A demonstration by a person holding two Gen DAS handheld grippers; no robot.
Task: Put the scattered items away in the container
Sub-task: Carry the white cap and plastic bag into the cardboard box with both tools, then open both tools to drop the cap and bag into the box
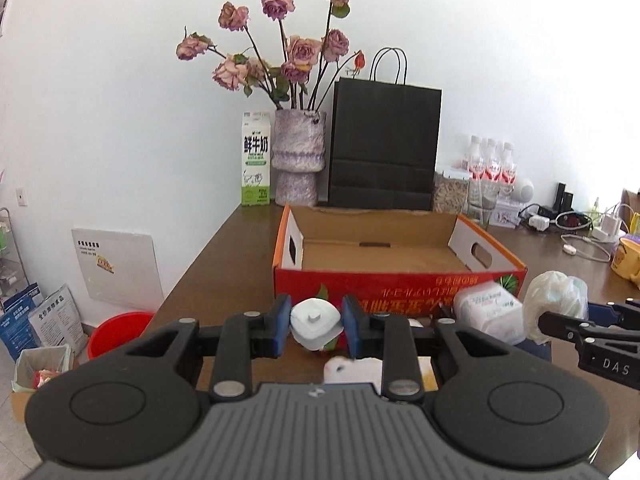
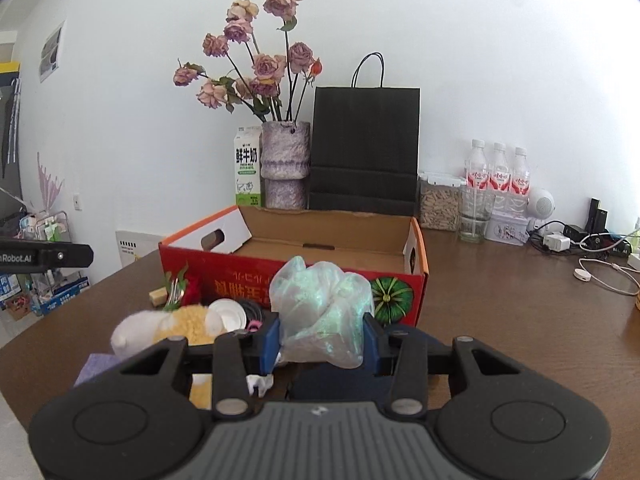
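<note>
- Closest to the lens in the left wrist view, the left gripper (image 1: 316,326) has its blue pads clamped narrowly on a small white adapter (image 1: 315,322), which hangs clear of the table (image 1: 224,264) just short of the red cardboard box (image 1: 400,248).
- At about three o'clock from it, the right gripper (image 2: 322,338) pinches a crumpled plastic bag (image 2: 322,316), also off the table, in front of the box's near wall.
- The box, at twelve o'clock from both grippers, stands open, and what shows of its floor is bare; I judge the tidying barely begun, with two things in hand but nothing inside yet.
- Left on the table at the box's front: a plush toy (image 2: 168,326), a white lid (image 2: 228,314), a black cable coil (image 2: 252,308), a tissue pack (image 1: 490,306), a small tan block (image 2: 157,297) and a red flower (image 2: 192,290).
- Behind the box, at twelve o'clock, stand a milk carton (image 1: 256,160), a vase of dried roses (image 1: 298,156) and a black paper bag (image 1: 384,144); bottles (image 2: 498,172) and chargers sit toward two o'clock.
- The near wall of the box is what stands in the way: both loads must clear it, and the two grippers hang close together.
</note>
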